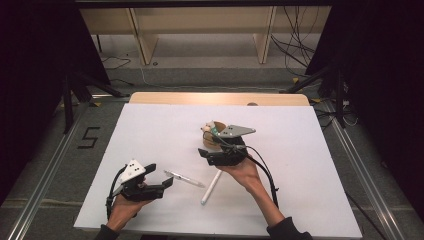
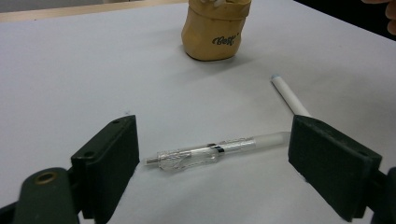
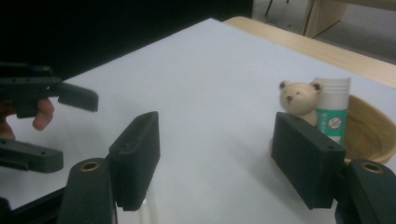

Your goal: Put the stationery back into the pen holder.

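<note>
Pens lie on the white bench (image 1: 150,130) between the person's two hands: a clear pen (image 1: 184,178) nearer the left side and a white pen (image 1: 211,187) with a pale blue tip just to its right, the two close together but not touching. The left hand-held gripper (image 1: 167,182) sits low at the near left of the bench, aimed at the clear pen, with its jaws spread wide; in the left gripper view the clear pen (image 2: 219,150) lies flat on the bench crosswise between the two black jaws, and neither pad presses on it. The white pen (image 2: 290,96) runs off at a slant behind the right-hand jaw in that view. The right hand-held gripper (image 1: 203,153) is held farther up the bench, just this side of a tan pouch (image 1: 214,134), and its jaws stand well apart with nothing between them. In the right gripper view the pouch (image 3: 371,133) sits close behind one jaw, with a small bear figure (image 3: 299,98) and a white-and-green tube (image 3: 332,109) standing upright at its near rim; whether they stand inside it I cannot tell. From the left gripper view the pouch (image 2: 215,28) stands upright, well beyond the pens.
</note>
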Tool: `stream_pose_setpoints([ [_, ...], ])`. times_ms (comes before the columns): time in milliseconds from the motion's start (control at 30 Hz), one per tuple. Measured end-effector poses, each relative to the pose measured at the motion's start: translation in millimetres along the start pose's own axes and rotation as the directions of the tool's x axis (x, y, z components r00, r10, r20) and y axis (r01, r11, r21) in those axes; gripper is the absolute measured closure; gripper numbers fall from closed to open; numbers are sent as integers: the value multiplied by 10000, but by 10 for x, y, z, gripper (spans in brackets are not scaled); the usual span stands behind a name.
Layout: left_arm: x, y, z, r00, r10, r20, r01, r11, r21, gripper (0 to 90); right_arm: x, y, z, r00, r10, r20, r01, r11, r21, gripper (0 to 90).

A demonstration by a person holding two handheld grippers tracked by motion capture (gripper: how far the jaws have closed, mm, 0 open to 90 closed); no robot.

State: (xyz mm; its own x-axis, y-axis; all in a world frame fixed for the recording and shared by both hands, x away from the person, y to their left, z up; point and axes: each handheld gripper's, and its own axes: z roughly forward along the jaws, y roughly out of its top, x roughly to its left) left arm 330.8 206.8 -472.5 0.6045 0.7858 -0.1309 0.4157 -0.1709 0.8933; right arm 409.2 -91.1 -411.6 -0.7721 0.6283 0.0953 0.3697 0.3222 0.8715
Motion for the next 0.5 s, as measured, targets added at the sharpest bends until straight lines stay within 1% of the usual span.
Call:
stream_pose_setpoints([
  [100,3,0,-2,10000,-7,3,7,10000,3,158,47,-20,32,9996,-243,-126,246,9993,297,328],
  [267,6,0,-4,10000,-9,-28,9,10000,7,158,123,-35,51,9982,-432,-428,452,9979,468,329],
  [300,6,0,-4,10000,-12,-23,12,10000,6,158,137,-45,57,9978,-495,-438,515,9976,473,329],
  [500,8,0,-5,10000,-6,-41,6,10000,13,158,180,-114,101,9957,-741,-557,791,9925,928,330],
])
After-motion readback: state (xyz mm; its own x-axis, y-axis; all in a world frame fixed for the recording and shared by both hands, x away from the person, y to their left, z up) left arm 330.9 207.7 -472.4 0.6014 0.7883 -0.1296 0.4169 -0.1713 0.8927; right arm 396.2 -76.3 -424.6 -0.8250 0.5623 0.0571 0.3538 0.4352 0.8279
